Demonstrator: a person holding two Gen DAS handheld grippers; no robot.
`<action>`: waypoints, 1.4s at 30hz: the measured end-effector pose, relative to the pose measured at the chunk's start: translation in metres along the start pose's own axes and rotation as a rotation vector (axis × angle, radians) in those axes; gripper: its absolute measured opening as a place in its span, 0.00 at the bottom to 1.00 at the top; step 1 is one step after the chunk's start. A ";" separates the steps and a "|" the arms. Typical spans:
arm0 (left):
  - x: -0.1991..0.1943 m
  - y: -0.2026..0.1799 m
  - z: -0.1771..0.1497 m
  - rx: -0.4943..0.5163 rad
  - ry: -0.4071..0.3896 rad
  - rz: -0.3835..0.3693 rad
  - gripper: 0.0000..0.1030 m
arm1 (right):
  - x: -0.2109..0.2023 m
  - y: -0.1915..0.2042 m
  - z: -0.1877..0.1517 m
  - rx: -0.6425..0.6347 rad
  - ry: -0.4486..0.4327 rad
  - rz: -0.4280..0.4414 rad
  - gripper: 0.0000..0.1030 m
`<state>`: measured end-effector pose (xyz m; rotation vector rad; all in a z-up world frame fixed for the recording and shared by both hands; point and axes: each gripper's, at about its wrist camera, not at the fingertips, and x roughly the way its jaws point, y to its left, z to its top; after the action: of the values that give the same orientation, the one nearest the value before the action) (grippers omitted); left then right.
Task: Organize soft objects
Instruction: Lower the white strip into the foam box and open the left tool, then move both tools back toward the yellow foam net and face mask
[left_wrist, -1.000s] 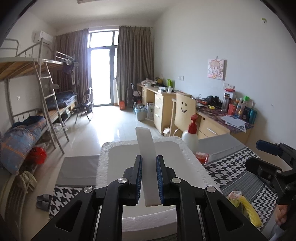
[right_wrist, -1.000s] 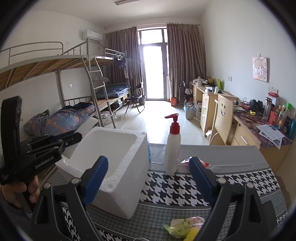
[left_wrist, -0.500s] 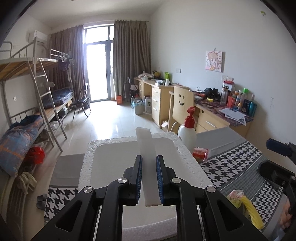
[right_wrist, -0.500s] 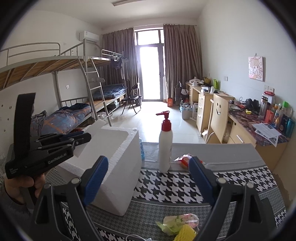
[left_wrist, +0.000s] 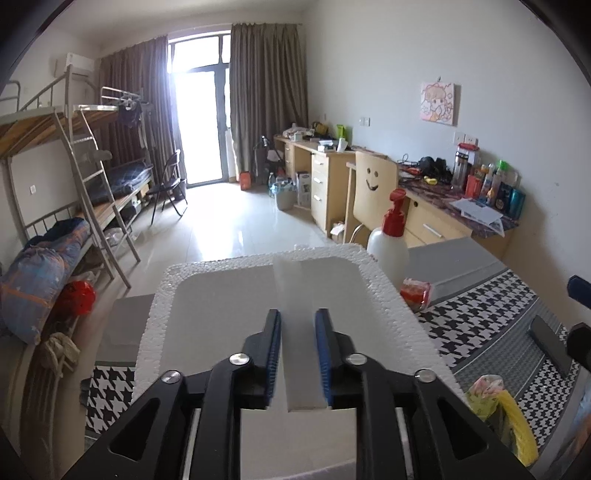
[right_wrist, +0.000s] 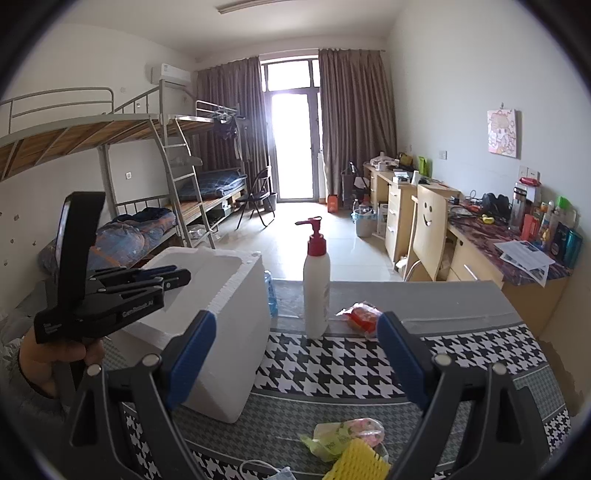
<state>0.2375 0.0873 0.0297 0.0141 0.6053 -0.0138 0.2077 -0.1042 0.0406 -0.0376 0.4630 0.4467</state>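
My left gripper (left_wrist: 297, 317) hovers over an open white styrofoam box (left_wrist: 388, 291) with a white foam strip (left_wrist: 295, 291) upright between its blue pads. Its jaws are opening, and the strip still fills the gap and stays up. The right wrist view shows the same left gripper (right_wrist: 177, 275) in a hand above the box (right_wrist: 236, 314). My right gripper (right_wrist: 295, 319) is open and empty, low over the houndstooth cloth. A yellow sponge (right_wrist: 356, 461) and a green and pink bag (right_wrist: 343, 434) lie just under it.
A white pump bottle with a red top (right_wrist: 316, 288) stands right of the box, with a red packet (right_wrist: 360, 315) beside it. A blue face mask (right_wrist: 273, 474) lies at the near edge. Desks, a chair and bunk beds line the room behind.
The left gripper has sunk and moved forward over the box, and its jaws have widened around the strip. The right gripper has barely moved.
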 end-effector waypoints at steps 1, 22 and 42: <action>0.001 -0.002 -0.001 0.002 0.004 0.009 0.28 | 0.000 -0.001 0.000 0.003 0.000 0.001 0.89; -0.037 -0.006 -0.008 -0.011 -0.077 0.037 0.99 | -0.011 0.000 -0.003 0.009 -0.011 0.000 0.89; -0.063 -0.015 -0.028 -0.083 -0.088 0.032 0.99 | -0.041 0.000 -0.014 0.016 -0.046 0.016 0.89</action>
<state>0.1692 0.0734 0.0426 -0.0572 0.5171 0.0413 0.1685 -0.1225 0.0464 -0.0082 0.4215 0.4583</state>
